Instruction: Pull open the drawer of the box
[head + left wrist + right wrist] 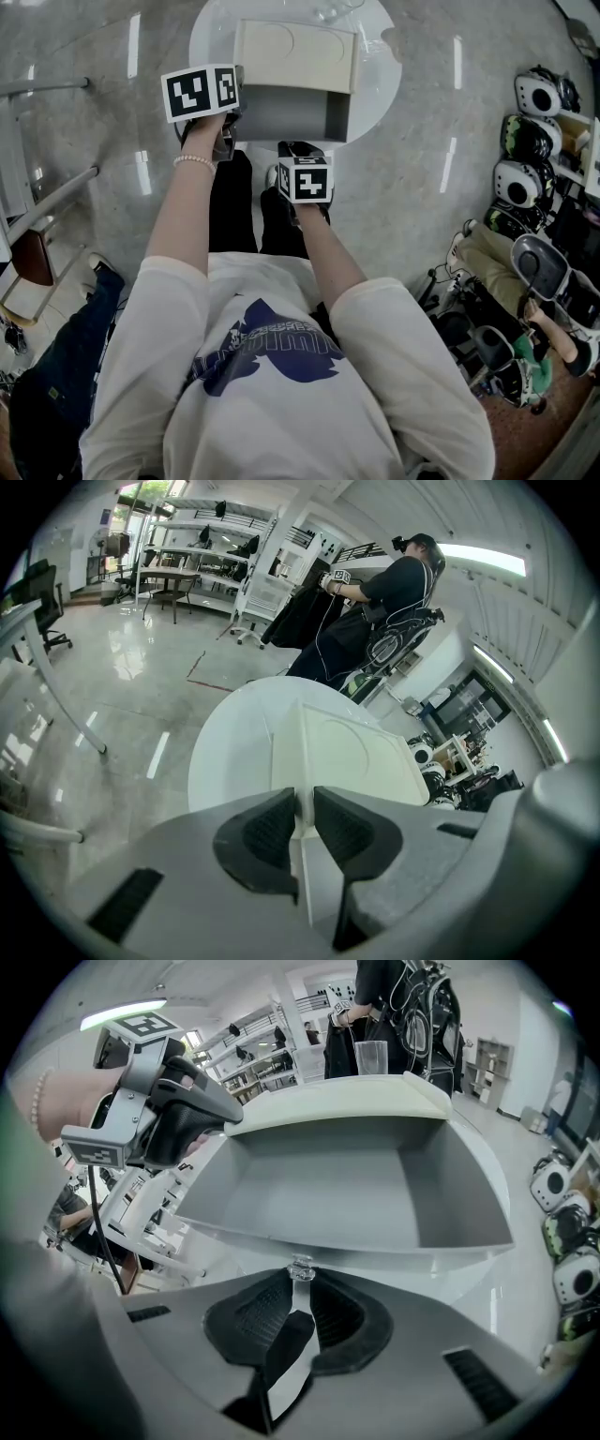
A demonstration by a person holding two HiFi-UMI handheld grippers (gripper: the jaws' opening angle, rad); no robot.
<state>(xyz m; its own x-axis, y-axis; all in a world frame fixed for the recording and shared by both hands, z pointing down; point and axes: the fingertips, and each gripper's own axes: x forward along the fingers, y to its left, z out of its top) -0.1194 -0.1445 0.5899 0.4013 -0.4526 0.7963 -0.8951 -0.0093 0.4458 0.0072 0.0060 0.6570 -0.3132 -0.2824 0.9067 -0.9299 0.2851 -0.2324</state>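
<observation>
The left gripper [305, 808] pinches the box [361, 747] by its edge; the right gripper [300, 1283] is clamped on the open drawer [328, 1194]'s small clear knob [300, 1268].

Matt cream box [295, 54], smooth matt grey drawer [281, 112], clear glassy knob [301, 1269], glossy white table [382, 89], polished stone-look floor [84, 150]

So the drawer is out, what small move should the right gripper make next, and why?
Probably open the right gripper and let go of the knob: the drawer already stands far out of the box, its grey inside showing, while the left gripper clamps the box's edge.
</observation>
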